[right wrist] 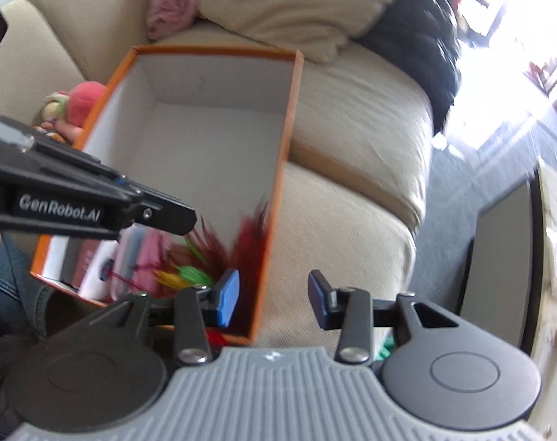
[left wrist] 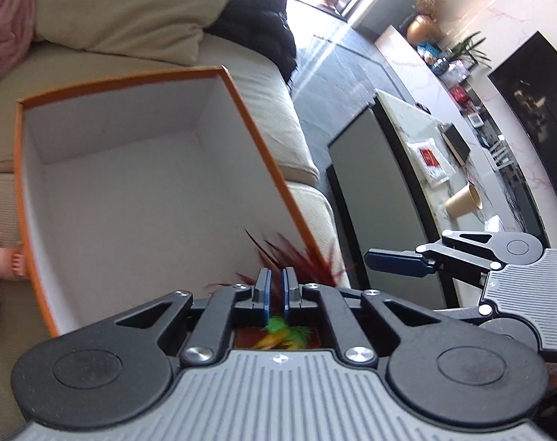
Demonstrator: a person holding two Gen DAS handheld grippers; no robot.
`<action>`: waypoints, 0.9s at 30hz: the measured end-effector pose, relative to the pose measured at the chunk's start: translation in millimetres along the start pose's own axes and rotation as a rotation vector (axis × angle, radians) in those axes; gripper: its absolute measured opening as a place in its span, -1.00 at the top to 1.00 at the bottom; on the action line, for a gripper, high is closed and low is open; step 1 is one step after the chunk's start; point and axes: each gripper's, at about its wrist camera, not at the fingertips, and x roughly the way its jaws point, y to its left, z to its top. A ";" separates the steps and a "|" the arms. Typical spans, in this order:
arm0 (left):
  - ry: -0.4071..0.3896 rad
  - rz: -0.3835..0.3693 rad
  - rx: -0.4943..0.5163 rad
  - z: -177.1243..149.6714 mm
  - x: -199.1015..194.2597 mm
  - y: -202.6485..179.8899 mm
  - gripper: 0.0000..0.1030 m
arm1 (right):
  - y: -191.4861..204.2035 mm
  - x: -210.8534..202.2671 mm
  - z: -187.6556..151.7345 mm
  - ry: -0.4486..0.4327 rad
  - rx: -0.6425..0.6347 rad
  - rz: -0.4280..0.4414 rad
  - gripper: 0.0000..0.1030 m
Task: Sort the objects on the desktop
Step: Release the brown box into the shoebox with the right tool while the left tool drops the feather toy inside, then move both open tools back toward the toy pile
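Observation:
An orange box with a white inside (left wrist: 139, 169) rests tilted on a beige sofa; it also shows in the right wrist view (right wrist: 219, 139). My left gripper (left wrist: 275, 286) is shut on a feather toy (left wrist: 297, 261) with dark red, green and yellow plumes, held at the box's near right corner. In the right wrist view the left gripper (right wrist: 183, 220) reaches in from the left above the feather toy (right wrist: 219, 250). My right gripper (right wrist: 273, 296) is open and empty over the box's near right wall. Pink and white items (right wrist: 139, 257) lie in the box's near end.
A pink plush toy (right wrist: 80, 106) lies left of the box. Cushions (right wrist: 278, 7) and a black garment (right wrist: 418, 51) lie on the sofa. A white table (left wrist: 436, 154) at the right holds a paper cup (left wrist: 464, 200), a book and packets.

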 end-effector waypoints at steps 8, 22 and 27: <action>-0.104 0.138 -0.022 -9.8 -41.7 42.7 0.89 | 44.2 -6.3 29.8 -0.252 -0.113 0.095 0.15; -0.117 0.320 -0.343 -14.8 -101.1 193.7 0.42 | 175.4 33.0 111.1 -0.193 -0.336 0.260 0.15; -0.107 0.326 -0.541 -32.8 -103.4 248.8 -0.01 | 223.6 63.9 128.0 -0.153 -0.450 0.248 0.32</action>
